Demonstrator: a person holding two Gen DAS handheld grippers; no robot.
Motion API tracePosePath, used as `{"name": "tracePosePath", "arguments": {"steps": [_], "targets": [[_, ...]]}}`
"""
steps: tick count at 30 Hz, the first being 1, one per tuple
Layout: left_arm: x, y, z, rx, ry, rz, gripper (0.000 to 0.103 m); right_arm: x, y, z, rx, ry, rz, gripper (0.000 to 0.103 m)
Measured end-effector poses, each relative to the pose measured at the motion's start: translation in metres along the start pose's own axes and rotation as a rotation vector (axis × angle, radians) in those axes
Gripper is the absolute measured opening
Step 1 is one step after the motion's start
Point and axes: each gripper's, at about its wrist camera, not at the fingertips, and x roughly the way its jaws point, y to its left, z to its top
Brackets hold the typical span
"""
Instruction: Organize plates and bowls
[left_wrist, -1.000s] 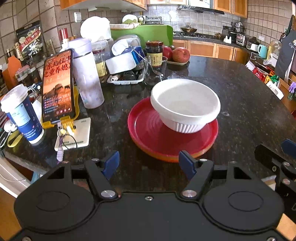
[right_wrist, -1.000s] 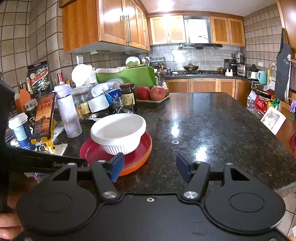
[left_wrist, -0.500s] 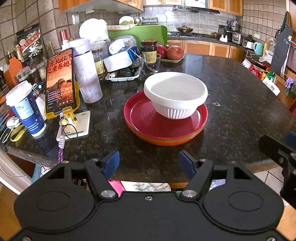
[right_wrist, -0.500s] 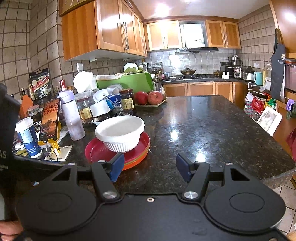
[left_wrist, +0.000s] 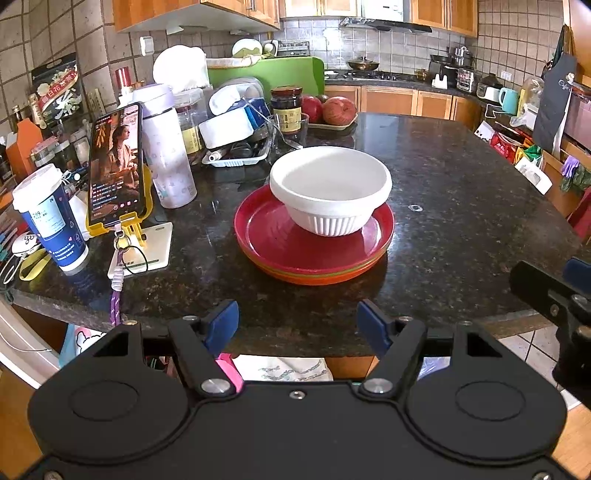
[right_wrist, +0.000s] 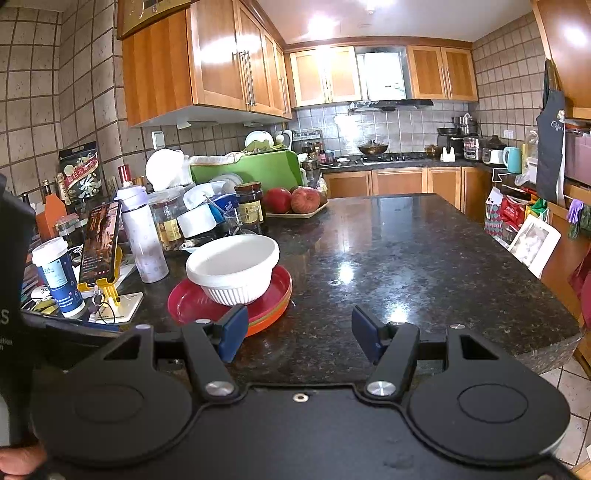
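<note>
A white ribbed bowl (left_wrist: 330, 192) sits in a stack of red and orange plates (left_wrist: 288, 240) on the dark granite counter (left_wrist: 461, 206). My left gripper (left_wrist: 297, 325) is open and empty, held back past the counter's near edge, in front of the stack. My right gripper (right_wrist: 295, 332) is open and empty over the near edge, to the right of the plates (right_wrist: 273, 299) and bowl (right_wrist: 232, 267). The right gripper's body shows at the right edge of the left wrist view (left_wrist: 554, 295).
Left of the stack stand a phone on a yellow stand (left_wrist: 116, 173), a blue paper cup (left_wrist: 50, 218), a white bottle (left_wrist: 166, 147) and a tray of clutter (left_wrist: 236, 147). A jar (left_wrist: 287, 107) and apples (left_wrist: 334, 110) stand behind. A green rack (left_wrist: 277, 75) is at the back.
Both grippers have drawn back from the counter and risen a little, so the bowl and plates look farther away. Both stay open and empty. The bowl and plates have not moved.
</note>
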Motion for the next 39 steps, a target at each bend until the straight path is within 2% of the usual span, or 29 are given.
{"name": "tracePosePath", "arguments": {"steps": [39], "targets": [[-0.0080, -0.0028, -0.0007, 0.009, -0.012, -0.024, 0.073, -0.0051, -0.0002, 0.0029, -0.014, 0.002, 0.016, 0.065]]}}
